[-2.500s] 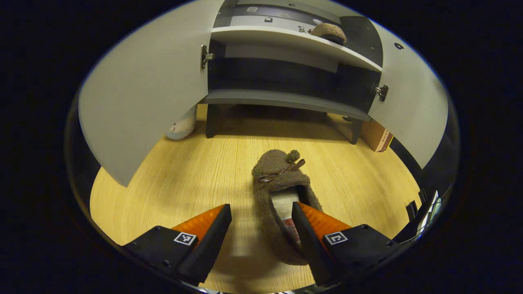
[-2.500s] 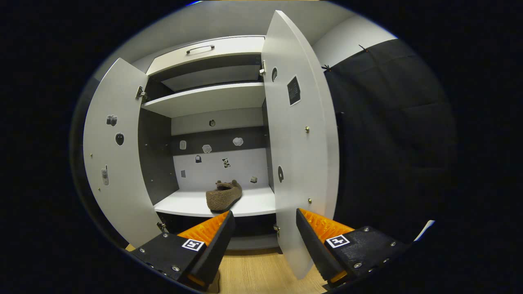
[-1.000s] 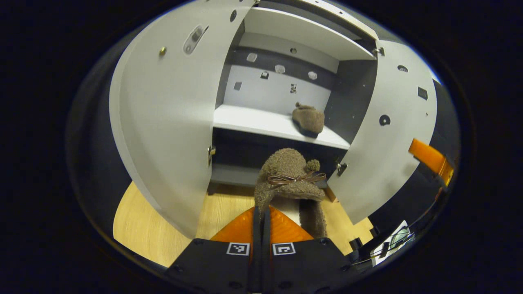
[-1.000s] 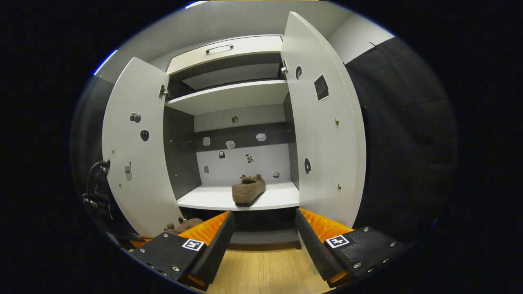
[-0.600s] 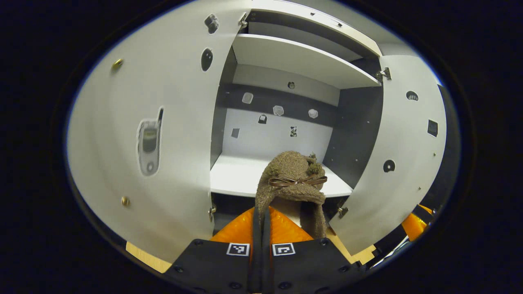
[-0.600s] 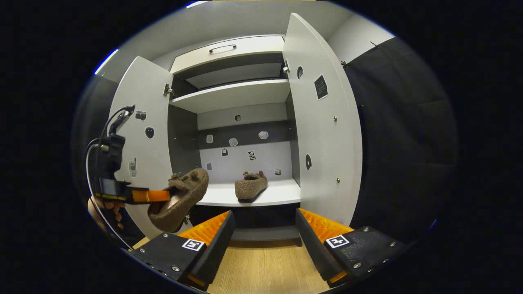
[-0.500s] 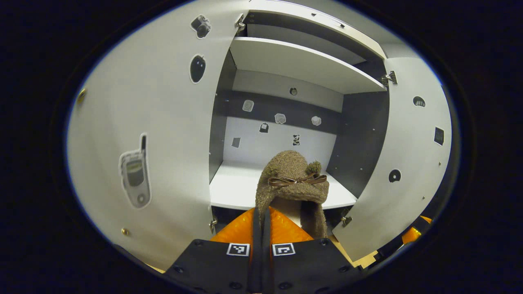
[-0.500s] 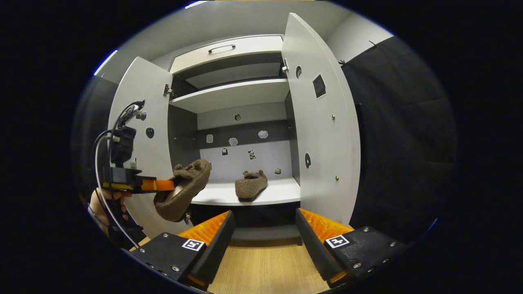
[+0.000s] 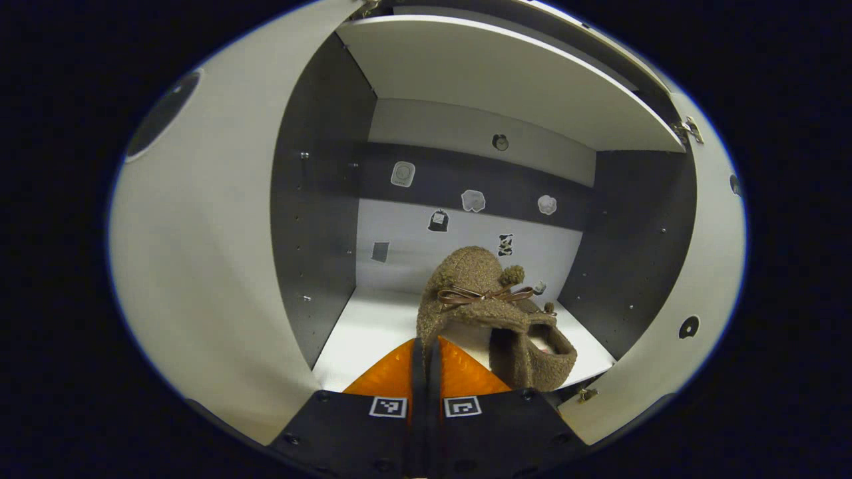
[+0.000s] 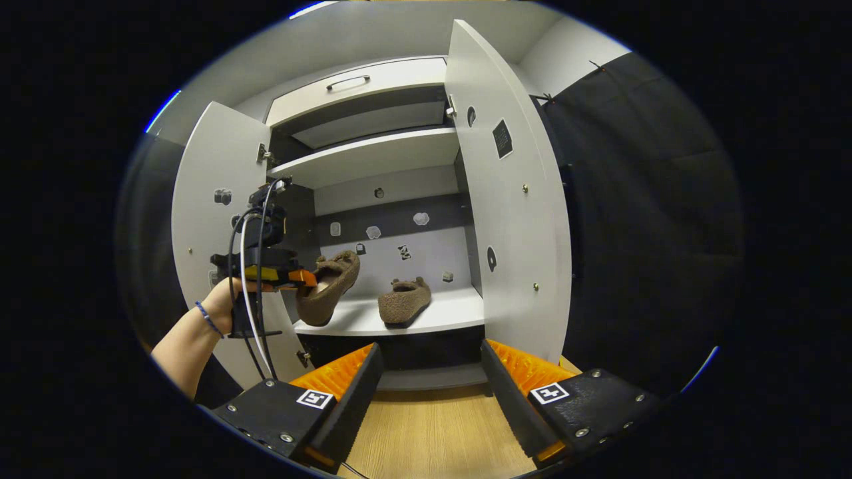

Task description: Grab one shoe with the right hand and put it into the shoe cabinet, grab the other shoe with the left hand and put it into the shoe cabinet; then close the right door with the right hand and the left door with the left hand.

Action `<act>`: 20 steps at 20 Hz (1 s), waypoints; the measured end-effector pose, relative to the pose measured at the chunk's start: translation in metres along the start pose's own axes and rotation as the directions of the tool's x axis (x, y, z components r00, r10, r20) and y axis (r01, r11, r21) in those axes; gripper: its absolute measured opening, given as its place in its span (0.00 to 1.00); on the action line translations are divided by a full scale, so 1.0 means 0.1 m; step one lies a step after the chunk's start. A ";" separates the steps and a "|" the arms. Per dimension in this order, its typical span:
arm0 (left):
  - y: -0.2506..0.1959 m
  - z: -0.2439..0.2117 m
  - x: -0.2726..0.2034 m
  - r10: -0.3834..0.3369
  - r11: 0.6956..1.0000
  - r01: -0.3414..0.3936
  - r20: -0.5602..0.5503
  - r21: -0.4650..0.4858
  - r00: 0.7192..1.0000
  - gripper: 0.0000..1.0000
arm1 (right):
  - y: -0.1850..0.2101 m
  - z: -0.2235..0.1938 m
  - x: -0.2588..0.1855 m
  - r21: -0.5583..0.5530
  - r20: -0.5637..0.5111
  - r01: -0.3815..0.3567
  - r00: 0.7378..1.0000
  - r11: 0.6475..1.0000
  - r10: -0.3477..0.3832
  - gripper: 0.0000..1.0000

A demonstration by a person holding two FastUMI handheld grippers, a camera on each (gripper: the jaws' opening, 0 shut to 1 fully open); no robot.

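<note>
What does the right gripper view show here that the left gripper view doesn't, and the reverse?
Right gripper view: the hand carrying the left hand-held gripper, the wooden floor, the handled drawer up top and its own open fingers.

Left gripper view: the bow on the held shoe, with its own fingers pinched together.

Both: the held shoe, the second shoe on the white shelf, the stickered back wall and both open doors.

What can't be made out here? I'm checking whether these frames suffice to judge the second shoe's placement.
- Left gripper view: the held shoe hides most of the shoe on the shelf and the shelf beneath.
- Right gripper view: whether the held shoe touches the shelf is too small to tell.
- Left claw: its grip point on the shoe is hidden.
</note>
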State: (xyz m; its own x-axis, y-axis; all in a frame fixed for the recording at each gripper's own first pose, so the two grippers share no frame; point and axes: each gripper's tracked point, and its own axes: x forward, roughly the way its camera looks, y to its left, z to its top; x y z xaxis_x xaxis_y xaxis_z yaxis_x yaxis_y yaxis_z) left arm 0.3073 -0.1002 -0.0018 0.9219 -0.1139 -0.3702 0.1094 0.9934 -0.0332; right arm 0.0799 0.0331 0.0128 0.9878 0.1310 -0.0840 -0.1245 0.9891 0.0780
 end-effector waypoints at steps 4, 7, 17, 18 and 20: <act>0.09 -0.08 0.51 0.023 1.000 -0.022 -0.054 0.021 0.998 0.06 | -0.05 0.00 0.02 0.007 -0.002 0.013 1.000 1.000 -0.013 0.92; 0.15 -0.33 0.77 0.041 0.999 -0.038 -0.130 0.024 0.991 0.06 | -0.06 -0.04 0.06 0.013 -0.015 0.015 1.000 1.000 -0.015 0.92; 0.02 -0.17 0.75 0.031 0.995 -0.024 -0.071 0.100 0.997 0.15 | -0.08 -0.19 0.16 0.039 -0.052 0.014 0.999 0.999 -0.012 0.92; 0.00 -0.11 0.68 0.027 0.994 -0.021 -0.056 0.108 0.998 0.29 | -0.09 -0.19 0.16 0.038 -0.054 0.013 0.998 0.999 -0.011 0.92; -0.08 0.04 0.52 0.005 0.994 -0.004 -0.011 0.105 1.000 0.55 | -0.10 -0.19 0.15 0.033 -0.054 0.012 0.999 0.999 -0.010 0.92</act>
State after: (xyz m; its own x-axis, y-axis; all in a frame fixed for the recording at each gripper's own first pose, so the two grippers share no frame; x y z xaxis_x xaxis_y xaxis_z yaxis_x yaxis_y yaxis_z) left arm 0.3555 -0.1141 -0.0174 0.9184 -0.1085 -0.3804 0.1439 0.9874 0.0659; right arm 0.0946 0.0268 -0.0077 0.9826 0.1243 -0.1379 -0.1095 0.9879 0.1100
